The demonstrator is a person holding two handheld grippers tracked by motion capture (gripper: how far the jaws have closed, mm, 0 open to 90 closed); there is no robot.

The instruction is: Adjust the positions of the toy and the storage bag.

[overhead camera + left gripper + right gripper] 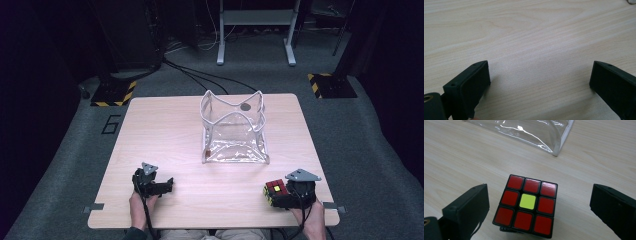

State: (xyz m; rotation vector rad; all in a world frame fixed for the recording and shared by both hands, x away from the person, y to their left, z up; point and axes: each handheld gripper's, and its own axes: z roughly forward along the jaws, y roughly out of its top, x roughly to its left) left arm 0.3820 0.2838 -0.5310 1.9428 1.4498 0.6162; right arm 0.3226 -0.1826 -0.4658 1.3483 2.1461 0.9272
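Observation:
A puzzle cube (274,190) with red stickers and a yellow centre sits on the wooden table (165,135) at the front right. My right gripper (280,196) is right at it. In the right gripper view the cube (527,205) stands between the two black jaws, which are wide apart and do not touch it; the right gripper (540,202) is open. A clear plastic pouch (233,127) with a white rim stands open-topped at the table's middle back. My left gripper (167,185) rests at the front left, open (540,80) over bare wood.
The pouch's lower corner (556,151) lies just beyond the cube in the right gripper view. A small dark round disc (245,106) sits at the pouch's far rim. Beyond the table, cables, a white stand (255,30) and hazard-striped bases (115,94) lie on the grey floor.

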